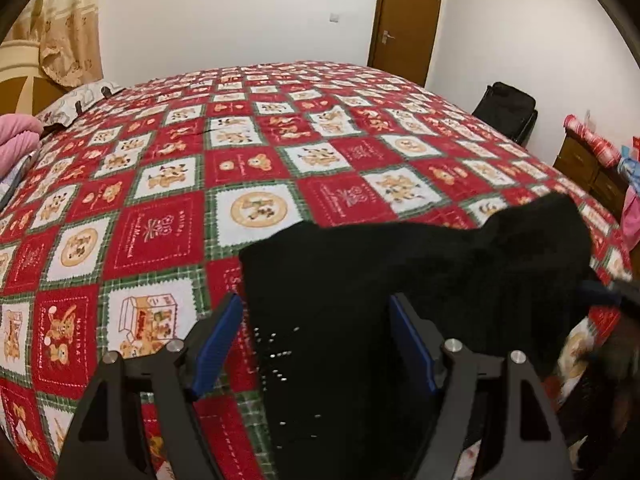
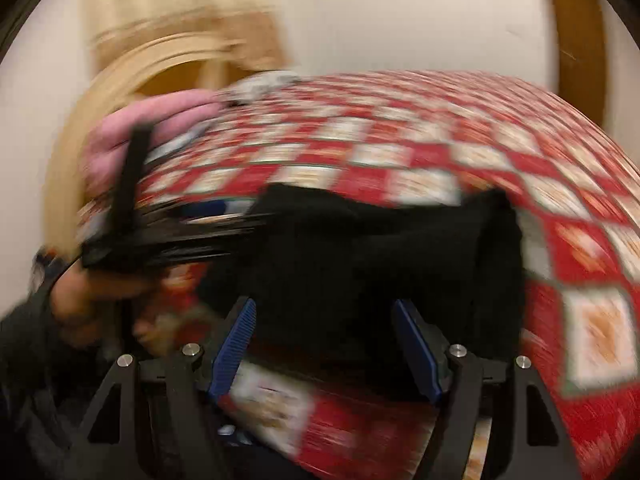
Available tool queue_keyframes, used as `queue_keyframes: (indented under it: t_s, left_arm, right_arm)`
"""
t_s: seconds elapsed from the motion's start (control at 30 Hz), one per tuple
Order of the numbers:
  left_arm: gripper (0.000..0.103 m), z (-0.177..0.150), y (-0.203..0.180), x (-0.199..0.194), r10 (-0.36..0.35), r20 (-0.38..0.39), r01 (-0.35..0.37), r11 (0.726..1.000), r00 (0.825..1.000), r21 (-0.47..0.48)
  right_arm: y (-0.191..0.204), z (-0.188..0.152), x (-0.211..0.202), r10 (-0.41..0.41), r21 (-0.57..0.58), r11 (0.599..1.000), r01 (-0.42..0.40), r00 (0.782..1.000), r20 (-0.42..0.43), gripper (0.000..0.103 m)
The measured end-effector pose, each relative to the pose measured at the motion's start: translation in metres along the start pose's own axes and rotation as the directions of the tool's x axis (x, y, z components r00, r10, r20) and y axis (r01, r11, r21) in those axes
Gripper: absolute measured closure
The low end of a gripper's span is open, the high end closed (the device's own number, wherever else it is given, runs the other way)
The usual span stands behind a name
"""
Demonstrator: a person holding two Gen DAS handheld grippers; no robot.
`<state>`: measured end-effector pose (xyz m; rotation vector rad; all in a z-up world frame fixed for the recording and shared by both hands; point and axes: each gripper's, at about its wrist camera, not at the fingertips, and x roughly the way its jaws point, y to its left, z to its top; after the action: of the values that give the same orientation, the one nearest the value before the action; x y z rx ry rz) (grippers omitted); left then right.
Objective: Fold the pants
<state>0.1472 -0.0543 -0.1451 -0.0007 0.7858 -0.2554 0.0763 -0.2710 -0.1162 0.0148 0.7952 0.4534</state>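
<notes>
Black pants (image 1: 400, 280) lie bunched on the near right part of the bed with the red patchwork bedspread (image 1: 240, 152). My left gripper (image 1: 318, 308) is open, its blue pads (image 1: 218, 344) on either side of the near edge of the pants, just above them. In the blurred right wrist view the pants (image 2: 380, 256) lie ahead, and my right gripper (image 2: 324, 316) is open over their near edge. The left gripper's body (image 2: 132, 216) and the hand holding it show at the left of the right wrist view.
A pink bundle (image 1: 16, 136) and a pillow (image 1: 76, 100) lie at the bed's far left. A black bag (image 1: 508, 108) and a wooden cabinet (image 1: 588, 168) stand at the right past the bed edge. A brown door (image 1: 408, 20) is behind.
</notes>
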Motion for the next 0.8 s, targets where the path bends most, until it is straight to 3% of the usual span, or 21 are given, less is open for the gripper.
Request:
queue_keyframes:
  t_s: [0.07,0.13,0.17,0.27,0.4,0.53,0.7,0.77,0.8]
  left_arm:
    - [0.025,-0.003,0.002,0.003,0.001,-0.001,-0.001,1.000,1.000,-0.002]
    - [0.025,-0.006,0.003,0.005,0.010,0.005,-0.010,1.000,1.000,0.004]
    - [0.025,-0.007,0.003,0.005,0.009,0.006,-0.009,1.000,1.000,0.003]
    - [0.025,-0.007,0.004,0.006,0.001,0.010,-0.001,1.000,1.000,-0.007]
    - [0.025,-0.007,0.004,0.004,0.003,0.016,-0.003,1.000,1.000,-0.008]
    - [0.025,-0.006,0.007,-0.003,-0.004,0.045,0.005,1.000,0.999,-0.022]
    - [0.024,0.009,0.012,-0.002,0.029,0.062,-0.027,0.999,0.998,-0.026]
    - [0.024,0.017,0.011,0.000,0.035,0.074,-0.034,0.999,0.997,-0.017]
    - [0.021,0.020,0.010,0.002,0.041,0.076,-0.040,0.999,0.996,-0.010]
  right_arm:
    - [-0.031,-0.008,-0.010,-0.078,0.075,0.994,0.079,0.997,-0.010,0.031]
    - [-0.058,-0.016,-0.022,-0.205,0.118,0.971,0.206,0.979,-0.023,0.031]
    - [-0.065,-0.017,-0.026,-0.204,0.135,0.970,0.204,0.979,-0.018,0.031]
    - [-0.074,-0.013,-0.042,-0.128,0.187,0.975,0.118,0.991,0.045,0.031]
    - [-0.048,0.000,-0.044,-0.009,0.090,0.996,-0.001,0.993,0.116,0.031]
    - [-0.029,0.005,-0.027,0.026,0.041,0.999,-0.029,0.997,0.077,0.031]
    - [-0.007,0.025,-0.005,0.140,-0.039,0.990,-0.138,0.989,0.040,0.031]
    - [-0.006,0.035,0.012,0.111,-0.060,0.992,-0.109,0.993,0.029,0.031]
    - [-0.008,0.040,0.027,0.055,-0.069,0.996,-0.055,0.998,-0.004,0.031]
